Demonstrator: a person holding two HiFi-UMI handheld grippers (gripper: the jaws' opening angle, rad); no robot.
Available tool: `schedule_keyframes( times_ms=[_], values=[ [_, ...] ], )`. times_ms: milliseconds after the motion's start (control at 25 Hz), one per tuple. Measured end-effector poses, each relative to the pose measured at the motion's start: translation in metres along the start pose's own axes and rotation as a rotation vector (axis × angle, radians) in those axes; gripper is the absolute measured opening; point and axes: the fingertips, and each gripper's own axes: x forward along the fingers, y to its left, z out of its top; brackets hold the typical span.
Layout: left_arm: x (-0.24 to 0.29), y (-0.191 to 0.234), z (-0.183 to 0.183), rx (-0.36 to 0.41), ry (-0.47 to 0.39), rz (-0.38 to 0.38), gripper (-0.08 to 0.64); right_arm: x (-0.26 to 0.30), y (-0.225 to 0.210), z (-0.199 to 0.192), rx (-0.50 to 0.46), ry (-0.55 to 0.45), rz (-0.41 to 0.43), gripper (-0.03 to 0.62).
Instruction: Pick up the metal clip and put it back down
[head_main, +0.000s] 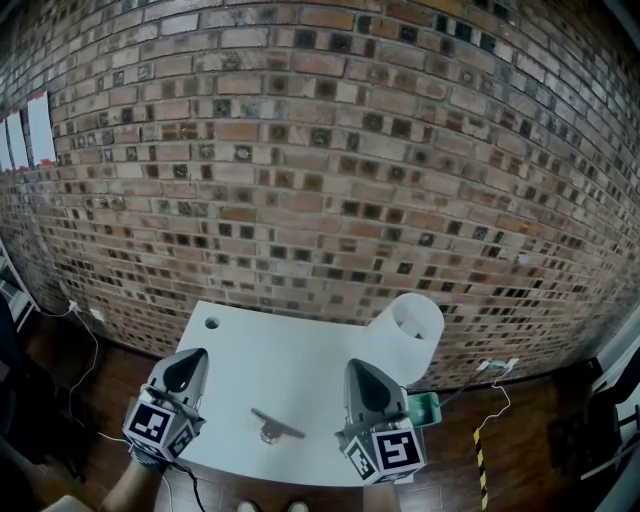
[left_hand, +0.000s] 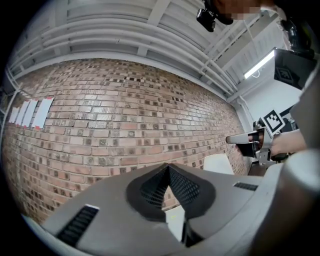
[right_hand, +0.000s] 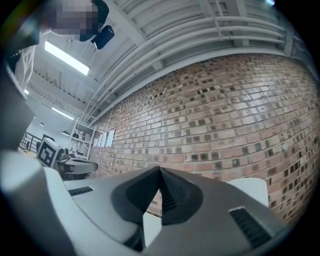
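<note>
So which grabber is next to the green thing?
The right gripper; the green thing peeks out just beside it. The left gripper is on the clip's other side.

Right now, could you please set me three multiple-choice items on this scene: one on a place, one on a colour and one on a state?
1. Where is the clip?
A. On the floor
B. On the table
C. Hanging on the wall

2. What colour is the table?
A. Black
B. Red
C. White

3. How do the right tongs stand?
A. Shut, empty
B. Wide open
C. Shut on the clip

Answers:
1 B: the head view shows it lying on the table top.
2 C: the top shows plainly white.
3 A: in the right gripper view the tips meet with nothing between them.
</note>
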Motion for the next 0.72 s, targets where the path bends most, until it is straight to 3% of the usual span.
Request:
schedule_keyframes(
  times_ms=[240,480,720],
  values=[
    [-0.021,0.007,-0.002,0.024,-0.003,-0.031,0.017,-0.013,0.028,-0.003,0.000,0.018,-0.016,-0.020],
    [-0.038,-0.004,-0.004,0.046,0.000,-0.120,0.017,-0.053,0.049,-0.002,0.029,0.019,-0.066,-0.020],
    [-0.083,-0.026,0.003,0.049,-0.010,-0.125,0.017,-0.106,0.072,0.012,0.043,0.004,-0.079,-0.020]
  ],
)
